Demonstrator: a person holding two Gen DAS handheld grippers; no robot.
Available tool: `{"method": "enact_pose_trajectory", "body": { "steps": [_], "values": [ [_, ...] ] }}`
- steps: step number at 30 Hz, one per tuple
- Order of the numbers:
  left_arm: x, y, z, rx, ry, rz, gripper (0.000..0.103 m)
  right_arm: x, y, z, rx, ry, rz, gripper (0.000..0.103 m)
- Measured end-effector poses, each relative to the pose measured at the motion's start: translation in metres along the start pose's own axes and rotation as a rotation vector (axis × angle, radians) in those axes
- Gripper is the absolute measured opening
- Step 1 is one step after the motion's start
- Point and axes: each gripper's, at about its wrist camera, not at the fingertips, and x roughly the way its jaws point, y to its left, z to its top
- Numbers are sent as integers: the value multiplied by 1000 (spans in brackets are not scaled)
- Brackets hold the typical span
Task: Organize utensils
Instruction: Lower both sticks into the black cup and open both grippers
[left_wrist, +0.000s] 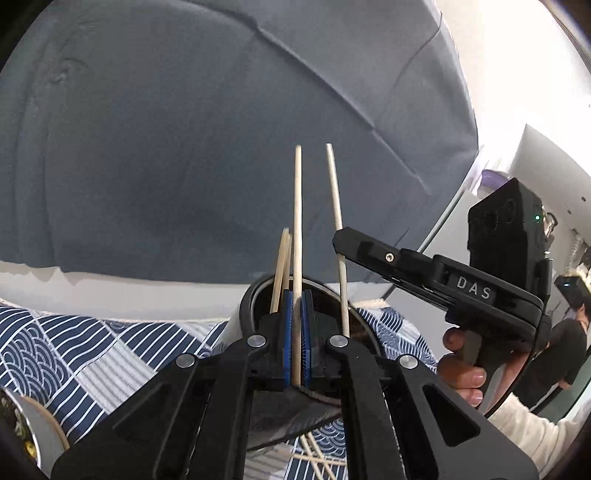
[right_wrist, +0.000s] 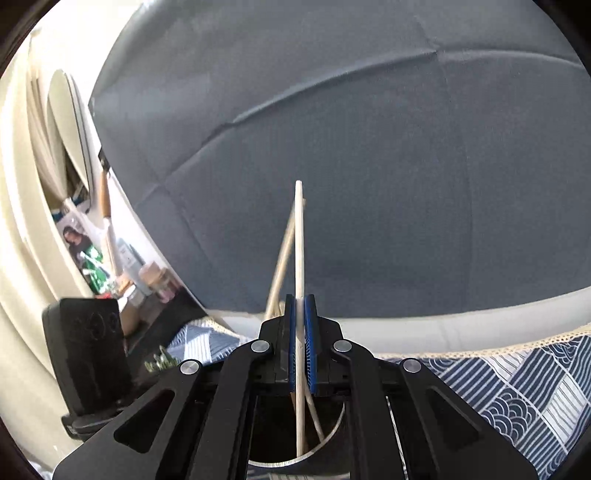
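Jaws of the left gripper (left_wrist: 296, 341) clamp one upright chopstick (left_wrist: 297, 229) between blue pads, its lower end over the dark round holder (left_wrist: 255, 295), where two more sticks (left_wrist: 281, 266) lean. Beside it, the right gripper (left_wrist: 341, 245), in a hand (left_wrist: 461, 363), pinches a second chopstick (left_wrist: 334, 192) above the same holder. Loose sticks (left_wrist: 314, 456) lie on the patterned blue tablecloth (left_wrist: 74, 343). Beyond rises a grey cushion (left_wrist: 221, 129).

Right claw (right_wrist: 300, 347) clamps chopstick (right_wrist: 299, 240) (over holder (right_wrist: 325, 443)).
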Motion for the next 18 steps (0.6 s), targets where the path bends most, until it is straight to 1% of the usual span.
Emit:
{"method": "enact_pose_trajectory", "body": {
  "steps": [3,8,13,18],
  "values": [
    [-8,2,-3,-9,1,0,5,-3,2,-8,-14,26,-15,5],
    [-16,-2,-3,3,15,24,5,-7,5,-18,-30,52,-35,5],
    [-17,-7,-2,29,55,56,5,-11,9,-22,-49,68,-65,5],
    [-18,-12,-2,37,74,78,5,-12,13,-29,-56,90,-86,5]
  ]
}}
